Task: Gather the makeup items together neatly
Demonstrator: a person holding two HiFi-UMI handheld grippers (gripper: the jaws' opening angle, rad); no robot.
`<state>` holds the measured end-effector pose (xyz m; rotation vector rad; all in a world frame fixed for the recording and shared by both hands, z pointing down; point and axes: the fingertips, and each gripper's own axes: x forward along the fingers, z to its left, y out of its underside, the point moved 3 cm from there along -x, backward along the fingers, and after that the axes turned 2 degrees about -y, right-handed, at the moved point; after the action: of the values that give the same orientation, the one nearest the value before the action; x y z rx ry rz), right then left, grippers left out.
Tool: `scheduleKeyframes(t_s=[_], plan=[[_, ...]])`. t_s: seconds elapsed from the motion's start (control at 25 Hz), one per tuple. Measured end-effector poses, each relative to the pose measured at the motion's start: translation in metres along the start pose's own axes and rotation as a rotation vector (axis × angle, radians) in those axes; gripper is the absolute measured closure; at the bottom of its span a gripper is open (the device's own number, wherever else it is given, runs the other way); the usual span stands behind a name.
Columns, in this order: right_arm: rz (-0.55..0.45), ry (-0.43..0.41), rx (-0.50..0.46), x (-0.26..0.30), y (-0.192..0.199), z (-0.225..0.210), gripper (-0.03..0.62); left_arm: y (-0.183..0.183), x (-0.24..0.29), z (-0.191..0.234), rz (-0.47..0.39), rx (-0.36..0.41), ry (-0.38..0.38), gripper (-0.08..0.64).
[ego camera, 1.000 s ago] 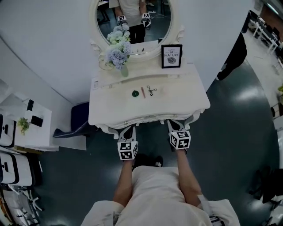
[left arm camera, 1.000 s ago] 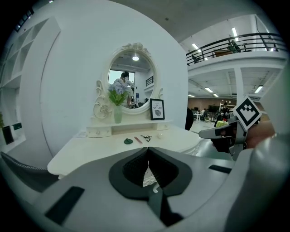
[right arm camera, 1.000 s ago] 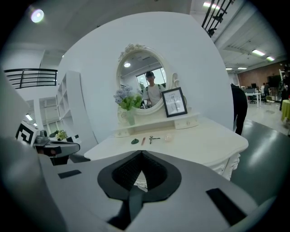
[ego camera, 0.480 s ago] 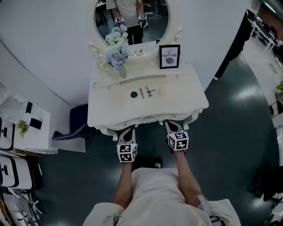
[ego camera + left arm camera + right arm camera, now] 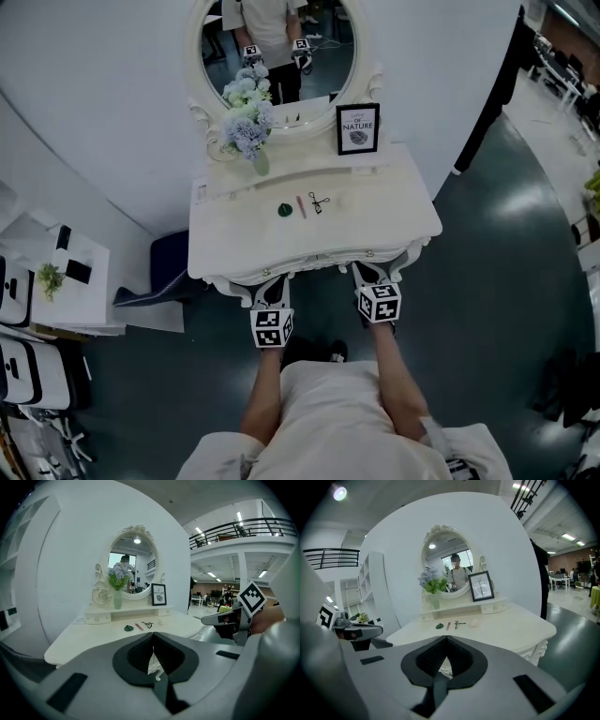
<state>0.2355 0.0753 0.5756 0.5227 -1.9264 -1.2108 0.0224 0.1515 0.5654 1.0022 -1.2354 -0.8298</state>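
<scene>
**Left tool (image 5: pixel 153 645) and right tool (image 5: pixel 446 644) closed and empty, facing the mirror (image 5: pixel 281 42)**

Both tools have their jaws pressed fully together with nothing between them. They are held at the edge of the white surface (image 5: pixel 403 220) farthest from the mirror. Directly below the mirror stand a flower vase (image 5: pixel 246 127) and a framed print (image 5: pixel 357 128). Further out from the mirror, mid-surface, a green compact (image 5: pixel 286 209), an eyelash curler (image 5: pixel 319 201) and a pinkish stick (image 5: pixel 301 205) lie close together in a row.

Your left gripper (image 5: pixel 270 285) and right gripper (image 5: pixel 374 274) are side by side at the table's (image 5: pixel 375 225) front edge, jaws closed, empty.
</scene>
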Motion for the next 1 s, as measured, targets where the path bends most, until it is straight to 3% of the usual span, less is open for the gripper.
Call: scheduleKeyframes(t_s=[1.0], plan=[[0.024, 0.002, 0.000, 0.007, 0.000, -0.008, 0.552, -0.002, 0.013, 0.000, 0.008, 0.001, 0.005, 0.545]])
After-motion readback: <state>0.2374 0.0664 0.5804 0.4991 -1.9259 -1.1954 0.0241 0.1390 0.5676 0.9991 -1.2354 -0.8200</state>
